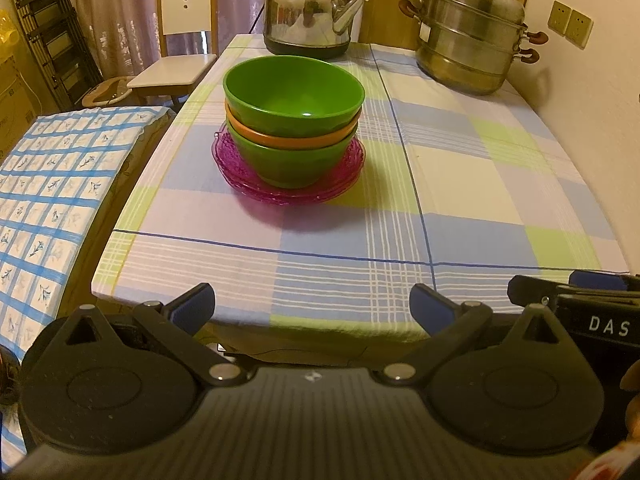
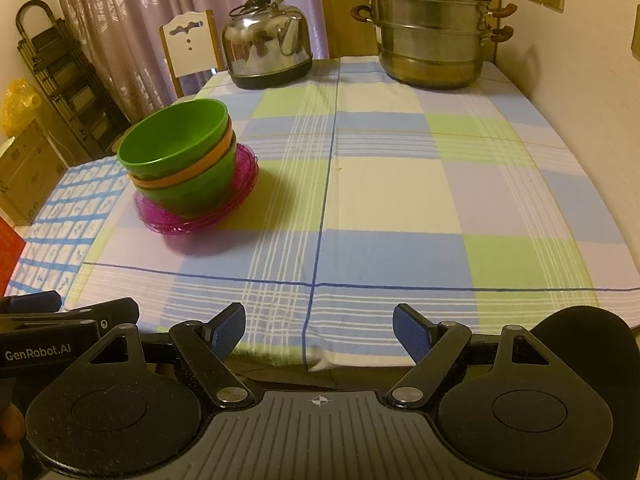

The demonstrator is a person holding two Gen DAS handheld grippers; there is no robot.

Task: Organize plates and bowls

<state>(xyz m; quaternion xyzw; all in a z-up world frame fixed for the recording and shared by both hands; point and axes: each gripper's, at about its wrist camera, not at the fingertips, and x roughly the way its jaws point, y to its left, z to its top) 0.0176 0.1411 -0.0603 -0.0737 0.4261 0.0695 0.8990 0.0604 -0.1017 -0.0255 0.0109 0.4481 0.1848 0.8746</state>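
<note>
- Checked cloth covers the table (image 1: 460,184); a kettle (image 1: 310,12) and a steamer pot (image 1: 472,36) stand at its far end, and a chair (image 1: 182,40) sits beyond the far left corner.
- Three bowls (image 1: 294,120) are nested, green over orange over green, and they stand on a stack of pink plates (image 1: 288,188) left of the table's middle.
- Left gripper (image 1: 312,308) hangs at the near edge, well apart from the stack, its fingers (image 1: 192,306) spread wide with nothing between them.
- Right gripper (image 2: 318,330) hangs beside it at the same edge, fingers (image 2: 228,330) likewise apart and empty.
- Bowls and plates look already gathered into one pile, so I judge the task either just finished or not yet begun; the pictures cannot settle which.
- If the pile is to be sorted, the next move calls for a reach forward to the top bowl's rim, one finger inside and one outside, then a straight lift so the orange bowl below does not come up with it.
- The other gripper may need to steady the lower bowls.
</note>
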